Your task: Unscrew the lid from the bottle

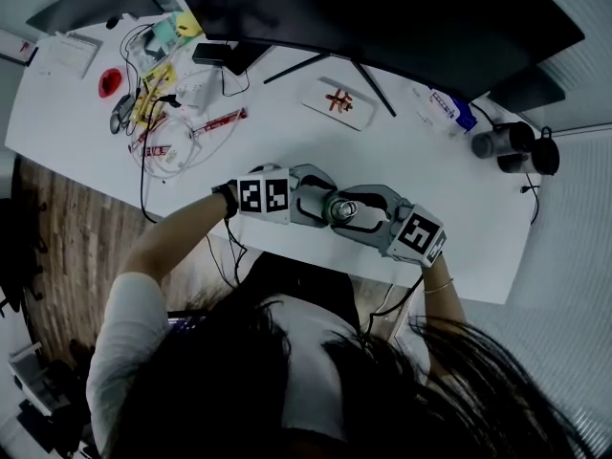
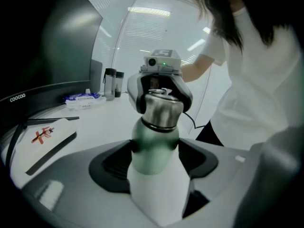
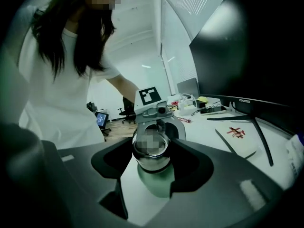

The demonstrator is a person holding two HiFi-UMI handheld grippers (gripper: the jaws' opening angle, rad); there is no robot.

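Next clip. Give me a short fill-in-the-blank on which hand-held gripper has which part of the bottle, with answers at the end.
1. The left hand-held gripper is shut on the bottle's green-and-white ____.
2. The right hand-held gripper has its jaws around the steel ____.
3. The lid sits ____ the bottle's neck, not yet removed.
4. At the far side of the white table stands a dark ____.

Missing words: body; lid; on; monitor.

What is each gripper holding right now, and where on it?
The left gripper holds the bottle by its green body; the right gripper grips its metal lid.
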